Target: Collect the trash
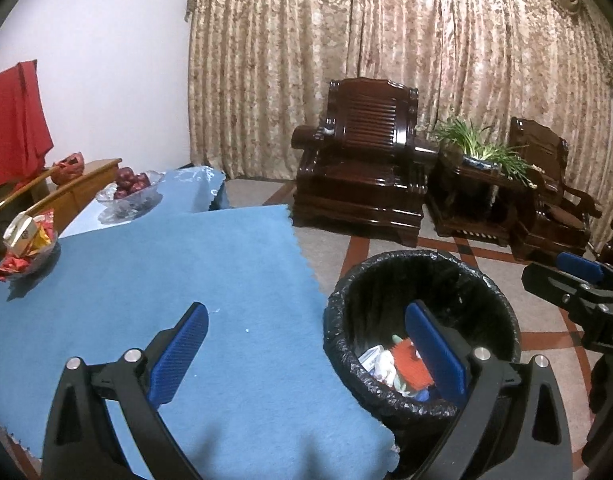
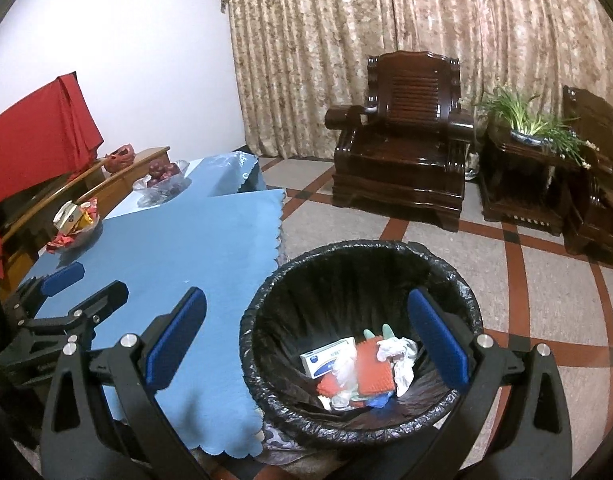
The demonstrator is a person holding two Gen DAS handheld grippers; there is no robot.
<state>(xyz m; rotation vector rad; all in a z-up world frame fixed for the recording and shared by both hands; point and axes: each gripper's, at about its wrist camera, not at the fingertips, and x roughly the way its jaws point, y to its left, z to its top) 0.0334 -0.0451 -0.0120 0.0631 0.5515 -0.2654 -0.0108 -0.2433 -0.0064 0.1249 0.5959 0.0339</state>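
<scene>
A black-lined trash bin [image 2: 362, 264] stands on the floor beside the blue-clothed table [image 2: 178, 248]. Trash lies inside it: a white box [image 2: 326, 358], red pieces [image 2: 372, 368], crumpled white tissue [image 2: 398, 354]. The bin also shows in the left wrist view [image 1: 422, 276]. My right gripper [image 2: 306, 336] is open and empty, hovering over the bin's left rim. My left gripper [image 1: 306, 348] is open and empty, above the table's right edge next to the bin. Each gripper shows in the other's view, the right one [image 1: 574, 280] and the left one [image 2: 78, 284].
A glass bowl of red fruit [image 1: 132, 186] and a dish of wrapped snacks [image 1: 26, 240] sit on the table's far left. Dark wooden armchairs [image 2: 402, 148], a side table with a plant [image 2: 526, 136], curtains and a tiled floor lie beyond.
</scene>
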